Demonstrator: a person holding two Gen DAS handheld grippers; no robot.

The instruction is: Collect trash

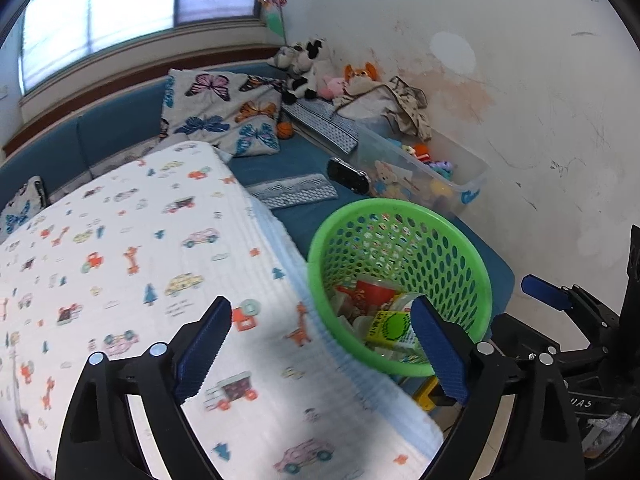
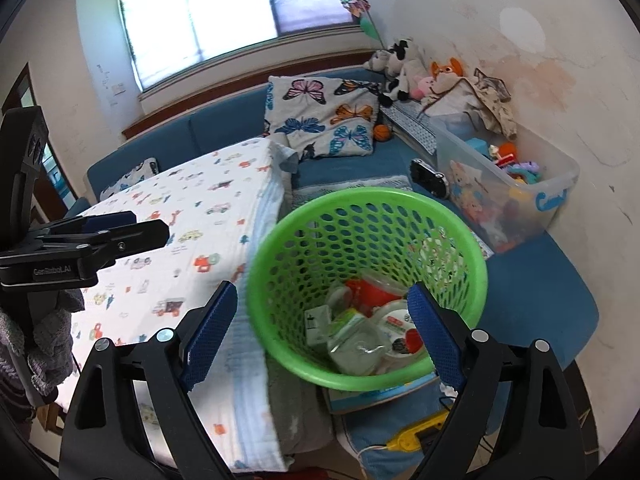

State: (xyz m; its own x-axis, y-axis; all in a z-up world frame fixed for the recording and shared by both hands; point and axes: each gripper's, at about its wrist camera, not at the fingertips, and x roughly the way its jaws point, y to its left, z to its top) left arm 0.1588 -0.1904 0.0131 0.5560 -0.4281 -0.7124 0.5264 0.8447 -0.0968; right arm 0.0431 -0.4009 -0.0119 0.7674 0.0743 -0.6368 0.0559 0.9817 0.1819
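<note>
While the green basket (image 2: 366, 288) is sitting on the blue couch cushion (image 2: 536, 292), just beside the printed blanket (image 2: 192, 216), I am noting wrappers, a red cup (image 2: 370, 294) and a yellow-green carton (image 1: 390, 326) piling inside it. I am holding both claws above it: the left gripper (image 1: 320, 354) is gaping wide with nothing between its pads, and the right gripper (image 2: 322, 336) is likewise spread and carrying nothing. I am judging a drop as finished, so I am planning to lift clear of the rim before scanning for remaining litter. I am reading "GenRobot.AI" on the left gripper's body; the wrapper print is too blurred.
</note>
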